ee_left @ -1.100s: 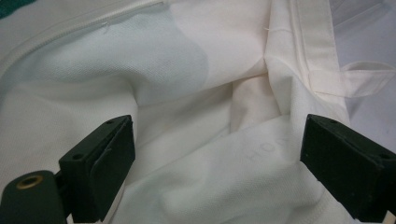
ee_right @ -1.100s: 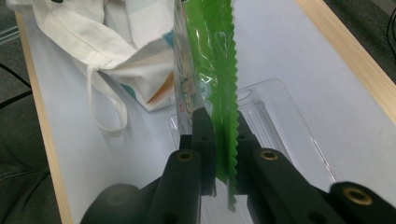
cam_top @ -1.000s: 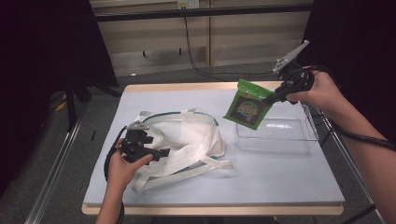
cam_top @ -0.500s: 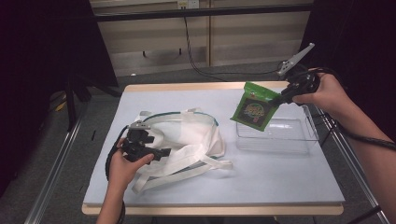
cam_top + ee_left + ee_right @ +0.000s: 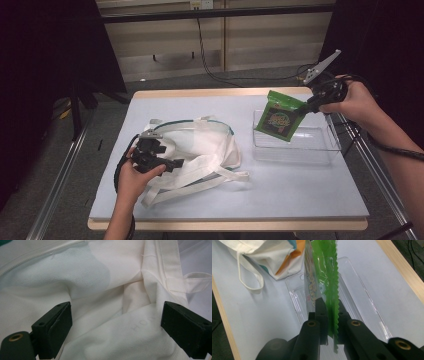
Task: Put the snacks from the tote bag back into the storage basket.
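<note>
A white canvas tote bag (image 5: 200, 150) with a teal rim lies on the left half of the table, also seen in the right gripper view as the tote bag (image 5: 269, 255). My left gripper (image 5: 165, 162) rests on it, open, its jaws wide apart over the folded cloth (image 5: 112, 315). A green snack packet (image 5: 277, 116) hangs above the clear plastic tray (image 5: 320, 150). My right gripper (image 5: 306, 106) is shut on the packet's serrated top edge (image 5: 329, 302), with the clear tray (image 5: 362, 310) below it.
The pale blue table (image 5: 280, 195) has a wooden edge (image 5: 200, 93) at the back. Loose bag straps (image 5: 220, 176) trail toward the table's middle. A metal rail (image 5: 370, 165) runs along the right side, and cables (image 5: 210, 55) lie on the floor behind.
My right gripper has carried the green packet to the right and slightly down, over the tray. The left gripper has stayed on the bag.
</note>
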